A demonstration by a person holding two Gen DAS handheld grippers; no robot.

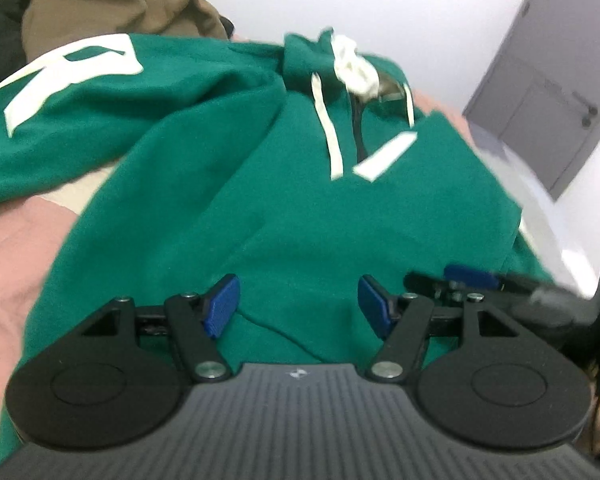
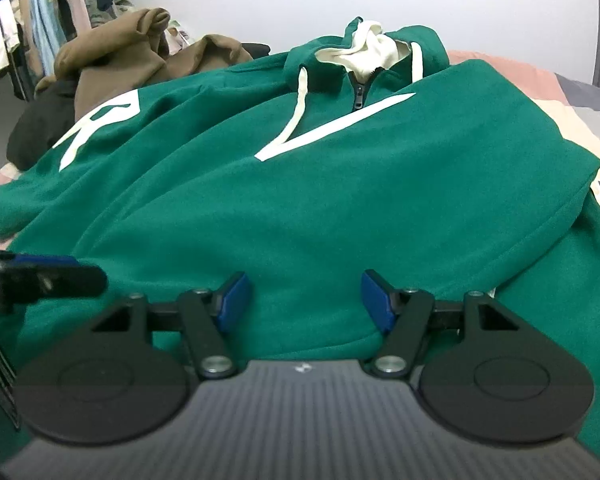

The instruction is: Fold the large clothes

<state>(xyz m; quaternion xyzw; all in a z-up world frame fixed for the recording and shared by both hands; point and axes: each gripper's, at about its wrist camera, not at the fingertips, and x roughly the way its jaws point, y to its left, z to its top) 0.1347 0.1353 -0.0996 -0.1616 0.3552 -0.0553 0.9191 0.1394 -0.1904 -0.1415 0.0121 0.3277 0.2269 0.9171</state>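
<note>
A large green hoodie [image 1: 300, 208] with white letters, white drawstrings and a cream-lined hood lies on the bed, partly folded, with one sleeve laid across the chest. It also fills the right wrist view [image 2: 300, 184]. My left gripper [image 1: 299, 306] is open and empty just above the hoodie's lower part. My right gripper [image 2: 302, 300] is open and empty over the near hem. The right gripper's fingers [image 1: 470, 276] show at the right edge of the left wrist view; the left gripper's fingers [image 2: 44, 276] show at the left edge of the right wrist view.
A brown garment [image 2: 112, 64] and a black one [image 2: 32, 128] are piled behind the hoodie. A pink and beige bedsheet [image 1: 24, 256] lies underneath. Hanging clothes [image 2: 20, 8] are at the far left. A grey door [image 1: 556, 92] stands at the right.
</note>
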